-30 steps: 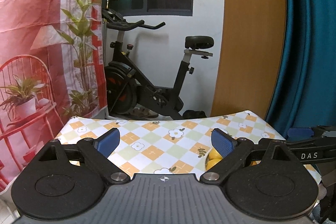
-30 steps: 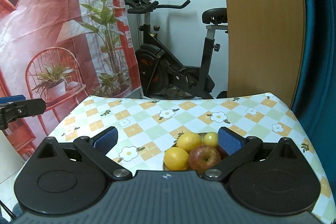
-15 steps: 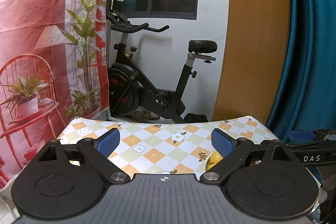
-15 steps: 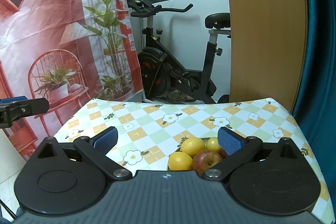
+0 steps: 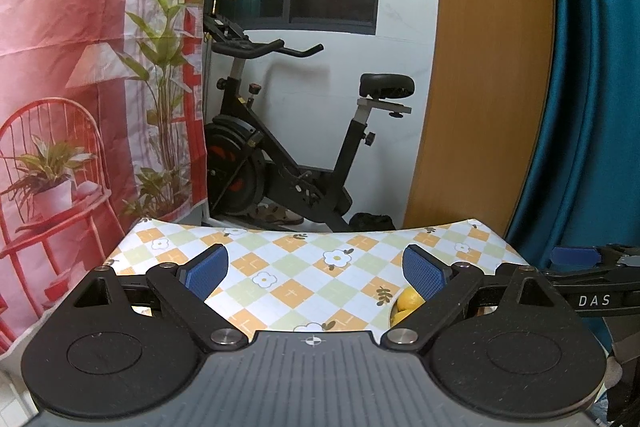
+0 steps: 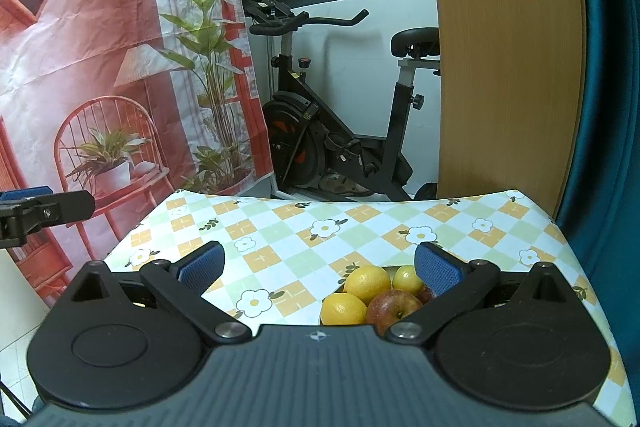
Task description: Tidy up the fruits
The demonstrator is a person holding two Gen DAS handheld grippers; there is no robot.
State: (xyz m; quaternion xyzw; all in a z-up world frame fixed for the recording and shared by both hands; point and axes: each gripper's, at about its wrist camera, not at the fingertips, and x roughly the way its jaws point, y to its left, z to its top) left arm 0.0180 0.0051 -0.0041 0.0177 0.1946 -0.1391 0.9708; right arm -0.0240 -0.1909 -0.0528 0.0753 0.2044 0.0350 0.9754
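Observation:
A pile of fruit lies on the checked tablecloth [image 6: 280, 239]: two lemons [image 6: 367, 283], a small yellow-green fruit [image 6: 405, 278] and a red apple [image 6: 394, 308]. My right gripper [image 6: 318, 269] hovers open just short of the pile, its right pad [image 6: 436, 273] over the fruit's right side. My left gripper [image 5: 316, 271] is open over the cloth, holding nothing. In the left wrist view only a lemon [image 5: 408, 299] peeks out behind the right pad [image 5: 423, 273]. The rest of the pile is hidden by the gripper bodies.
An exercise bike [image 5: 288, 163] stands beyond the table's far edge. A printed red backdrop [image 6: 80, 67] hangs at the left, a wooden door [image 6: 508, 67] and a teal curtain [image 5: 592, 87] at the right. The other gripper's arm shows at the right [image 5: 596, 291] of the left view.
Both views have tilted upward and pulled back a little; the table and fruit sit lower in the frames. Both grippers stay open and nothing has been grasped.

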